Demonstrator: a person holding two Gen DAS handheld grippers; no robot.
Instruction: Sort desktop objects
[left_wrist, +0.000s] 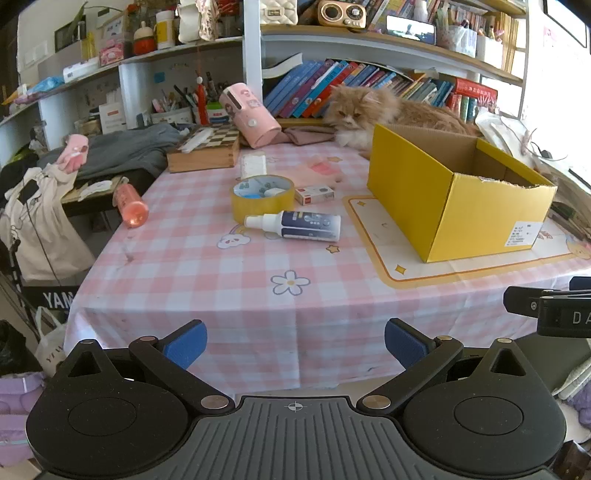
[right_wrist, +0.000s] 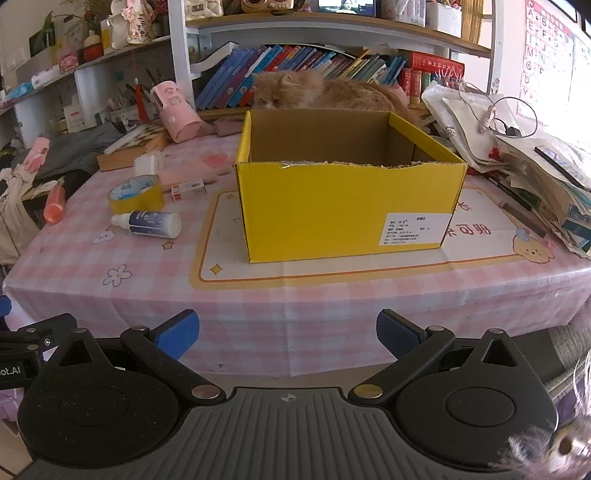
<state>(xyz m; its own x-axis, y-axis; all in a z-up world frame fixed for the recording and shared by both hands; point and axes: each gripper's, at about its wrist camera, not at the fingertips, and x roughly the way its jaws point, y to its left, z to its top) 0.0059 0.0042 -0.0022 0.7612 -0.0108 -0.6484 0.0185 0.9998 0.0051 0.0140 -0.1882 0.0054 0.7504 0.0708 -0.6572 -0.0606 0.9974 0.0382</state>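
An open yellow cardboard box (left_wrist: 436, 206) (right_wrist: 343, 206) stands on the pink checked tablecloth (left_wrist: 207, 280) (right_wrist: 122, 295). Left of it lie a white and dark blue spray bottle (left_wrist: 295, 224) (right_wrist: 149, 223), a yellow tape roll (left_wrist: 263, 197) (right_wrist: 136, 194) and a small red and white box (left_wrist: 314, 194) (right_wrist: 188, 189). A white packet (left_wrist: 253, 165) (right_wrist: 146, 164) lies further back. My left gripper (left_wrist: 295, 343) is open in front of the table's near edge, empty. My right gripper (right_wrist: 288, 334) is open too, short of the yellow box, holding nothing.
An orange cat (left_wrist: 373, 110) (right_wrist: 314, 90) lies behind the box. A pink cylinder (left_wrist: 249, 114) (right_wrist: 173, 110) leans on a chessboard box (left_wrist: 205, 151). An orange-pink bottle (left_wrist: 130, 206) (right_wrist: 54, 205) lies at the left edge. Papers and cables (right_wrist: 517, 147) pile up right.
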